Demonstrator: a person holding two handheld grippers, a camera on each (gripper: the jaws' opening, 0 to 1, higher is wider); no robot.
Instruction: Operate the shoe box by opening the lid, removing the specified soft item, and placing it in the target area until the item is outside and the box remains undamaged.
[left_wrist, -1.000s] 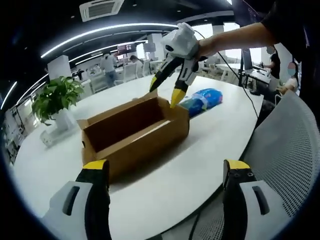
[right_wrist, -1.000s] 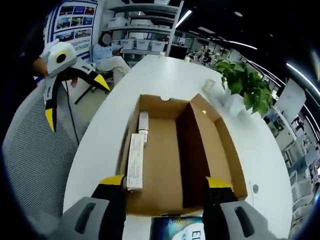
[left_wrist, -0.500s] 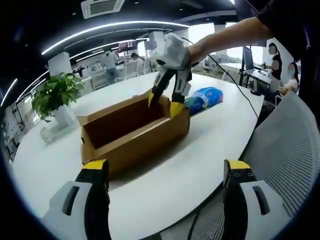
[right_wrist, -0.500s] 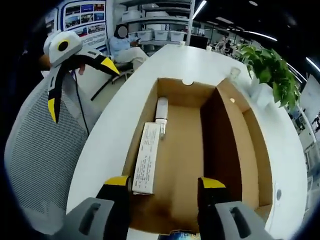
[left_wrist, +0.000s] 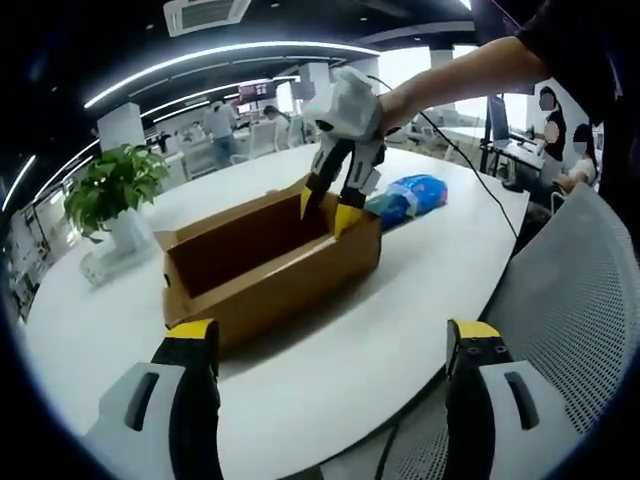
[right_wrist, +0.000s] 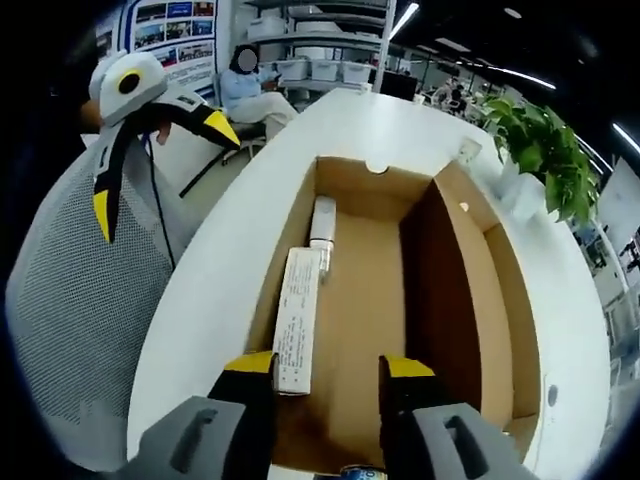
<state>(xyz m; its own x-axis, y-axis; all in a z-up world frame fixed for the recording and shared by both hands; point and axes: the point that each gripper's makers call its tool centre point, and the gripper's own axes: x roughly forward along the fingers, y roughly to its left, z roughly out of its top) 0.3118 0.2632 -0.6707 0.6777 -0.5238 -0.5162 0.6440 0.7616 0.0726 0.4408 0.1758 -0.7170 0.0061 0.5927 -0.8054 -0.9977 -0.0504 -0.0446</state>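
Note:
An open brown shoe box (left_wrist: 270, 262) lies on the white table (left_wrist: 400, 330). My right gripper (left_wrist: 327, 208) reaches down into its right end, yellow fingertips just inside the rim. In the right gripper view the box (right_wrist: 480, 300) holds a long white carton (right_wrist: 297, 320) and a small white tube (right_wrist: 322, 222) along its left wall. My right gripper (right_wrist: 328, 366) is open above the near end, its left finger next to the carton. A blue soft package (left_wrist: 405, 197) lies on the table beyond the box. My left gripper (left_wrist: 330, 335) is open, well back from the box; it also hangs at the table's side (right_wrist: 158, 170).
A potted plant (left_wrist: 110, 190) and a small clear container (left_wrist: 95, 272) stand past the box's left end. A grey mesh chair (left_wrist: 570, 300) sits at the table's near edge. People sit at desks in the background. A sliver of the blue package (right_wrist: 360, 472) lies under my right gripper.
My right gripper has come down from above the box rim into the box's end, and its jaws have narrowed. The left gripper has stayed put.

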